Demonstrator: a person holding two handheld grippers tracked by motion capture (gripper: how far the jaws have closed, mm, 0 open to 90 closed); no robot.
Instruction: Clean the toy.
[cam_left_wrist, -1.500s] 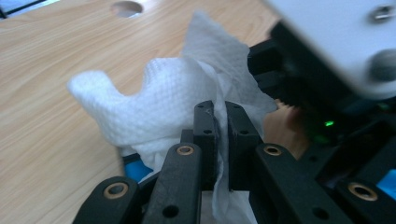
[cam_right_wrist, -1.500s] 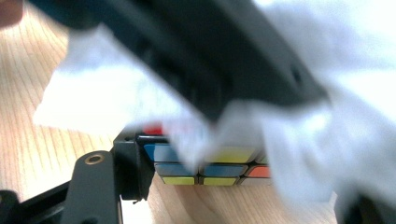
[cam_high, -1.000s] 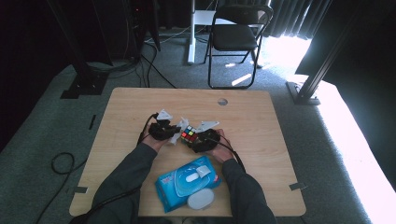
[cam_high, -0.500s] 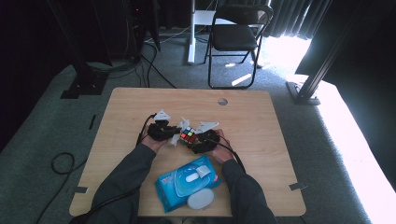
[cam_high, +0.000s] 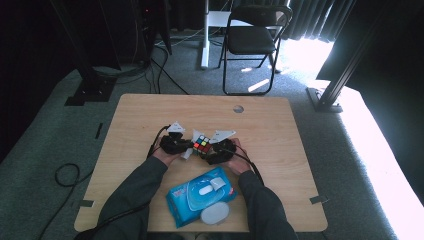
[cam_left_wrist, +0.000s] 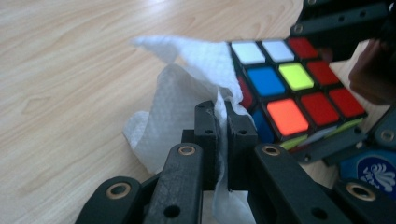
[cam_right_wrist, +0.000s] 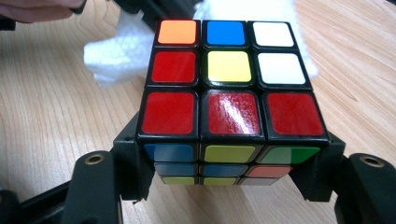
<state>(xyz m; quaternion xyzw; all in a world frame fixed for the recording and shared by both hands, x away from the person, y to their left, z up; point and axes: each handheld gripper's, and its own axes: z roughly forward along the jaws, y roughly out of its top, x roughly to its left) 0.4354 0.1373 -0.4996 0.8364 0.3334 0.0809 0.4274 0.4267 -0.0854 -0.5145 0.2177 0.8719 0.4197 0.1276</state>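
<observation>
A scrambled puzzle cube (cam_right_wrist: 229, 88) with a black frame is clamped between the jaws of my right gripper (cam_right_wrist: 229, 172), just above the wooden table (cam_high: 280, 125). My left gripper (cam_left_wrist: 220, 140) is shut on a white paper wipe (cam_left_wrist: 177, 93), whose folds rest against the cube's (cam_left_wrist: 289, 88) left side. From above, the cube (cam_high: 202, 144) sits between the left gripper (cam_high: 187, 147) and the right gripper (cam_high: 209, 151), near the table's middle. The wipe (cam_right_wrist: 116, 51) shows behind the cube in the right gripper view.
A blue pack of wet wipes (cam_high: 200, 195) lies near the front edge, between the person's forearms, with a white round lid (cam_high: 214, 214) beside it. A cable hole (cam_high: 238, 108) is at the table's back. A folding chair (cam_high: 252, 40) stands beyond the table.
</observation>
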